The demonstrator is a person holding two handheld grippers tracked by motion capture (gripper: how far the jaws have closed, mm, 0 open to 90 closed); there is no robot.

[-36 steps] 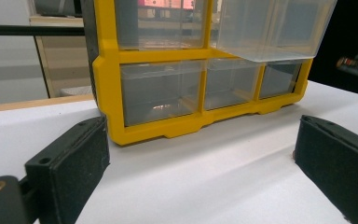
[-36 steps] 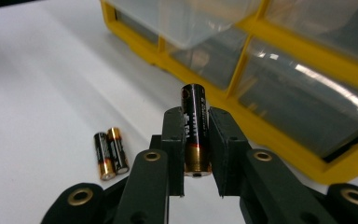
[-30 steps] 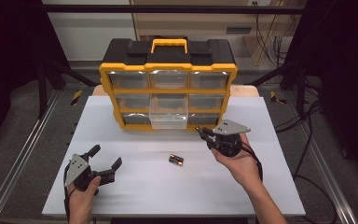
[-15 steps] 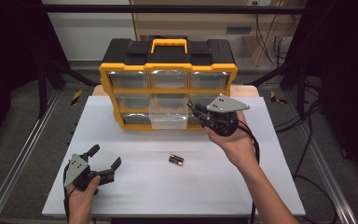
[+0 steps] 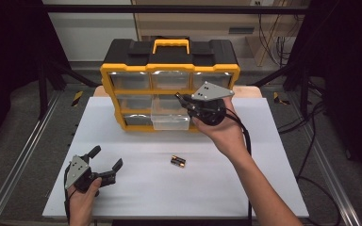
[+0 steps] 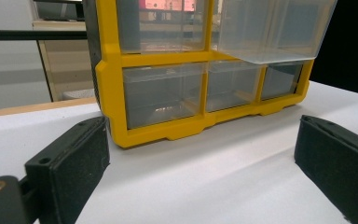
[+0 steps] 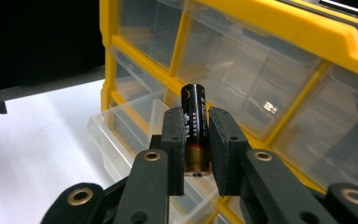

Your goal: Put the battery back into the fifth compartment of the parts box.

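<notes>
The right gripper (image 7: 196, 140) has a battery (image 7: 195, 126) pinched between its two black pads, jaws closed tight on the lower half of it so the top end stands up clear. In the high view that gripper (image 5: 183, 101) hangs just over the pulled-out drawer (image 5: 169, 117), the middle one of the middle row in the yellow organizer (image 5: 169, 70) at the far side of the table (image 5: 264, 188).

The battery looks like a small, hard, smooth metal cylinder: light, stiff, in no danger of being crushed, but round and slick enough that I'd expect it to roll or twist out of a loose hold. Gripping it across the body, as now, seems the sound way; the ends offer little to bite on. Let go over the drawer, it should simply fall in, and it may rattle and roll along the bottom.

The drawer itself is thin clear plastic, hanging out of its slot and likely easy to knock or tip if the gripper presses on its front lip. The closed drawers around it and the yellow frame crowd in close on the far side, so there is not much room to swing.

A second battery (image 5: 178, 162) lies on its side on the bare table, nearer, well apart from the organizer. The left gripper (image 5: 104, 162) rests at the near left of the table, its jaws spread wide with nothing between them; from its own view the organizer (image 6: 107, 93) stands ahead and nothing blocks the way.
</notes>
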